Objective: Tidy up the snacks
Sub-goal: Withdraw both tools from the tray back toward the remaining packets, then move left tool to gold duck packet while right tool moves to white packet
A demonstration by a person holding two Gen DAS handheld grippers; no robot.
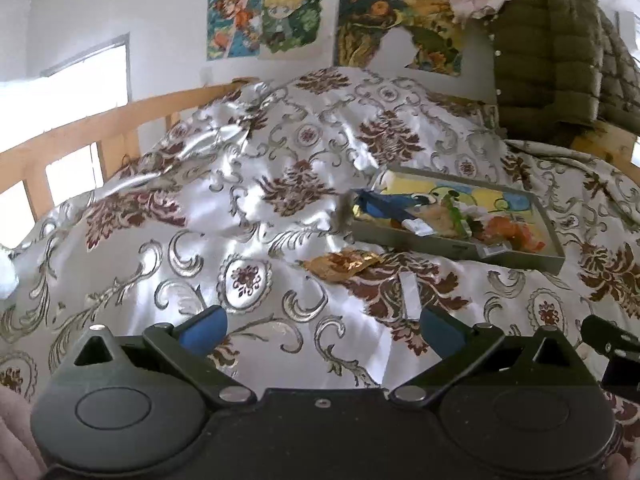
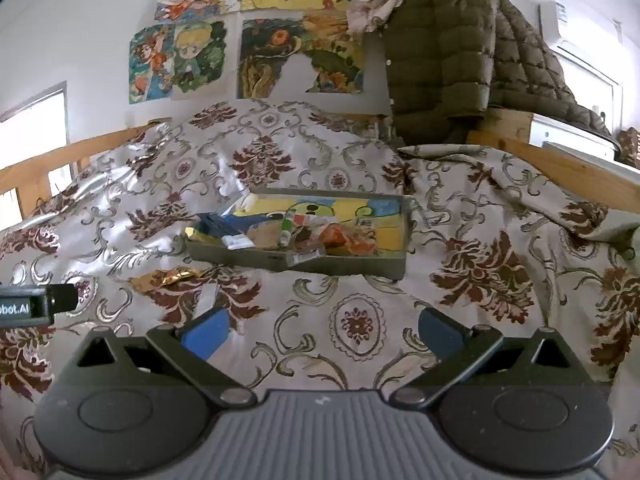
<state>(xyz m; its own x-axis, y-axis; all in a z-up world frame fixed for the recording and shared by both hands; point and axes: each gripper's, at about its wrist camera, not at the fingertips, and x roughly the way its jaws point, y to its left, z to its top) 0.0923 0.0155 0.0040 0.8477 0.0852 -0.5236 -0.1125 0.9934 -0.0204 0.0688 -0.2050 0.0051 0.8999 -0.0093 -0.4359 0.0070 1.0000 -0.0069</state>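
A grey tray (image 1: 516, 259) (image 2: 348, 266) with a cartoon-print floor lies on the patterned bedspread and holds several snack packets, blue, orange and tan. A gold snack wrapper (image 1: 340, 265) (image 2: 166, 278) lies on the spread in front of the tray's left end. A small white packet (image 1: 410, 295) (image 2: 209, 295) lies just nearer than it. My left gripper (image 1: 322, 330) is open and empty, close before the white packet. My right gripper (image 2: 322, 332) is open and empty, in front of the tray.
A floral bedspread (image 1: 248, 208) (image 2: 480, 240) covers the bed. A wooden rail (image 1: 80, 128) (image 2: 568, 168) runs along the far sides. An olive puffer jacket (image 1: 552, 60) (image 2: 452, 60) hangs at the back right. Posters (image 2: 180, 60) cover the wall.
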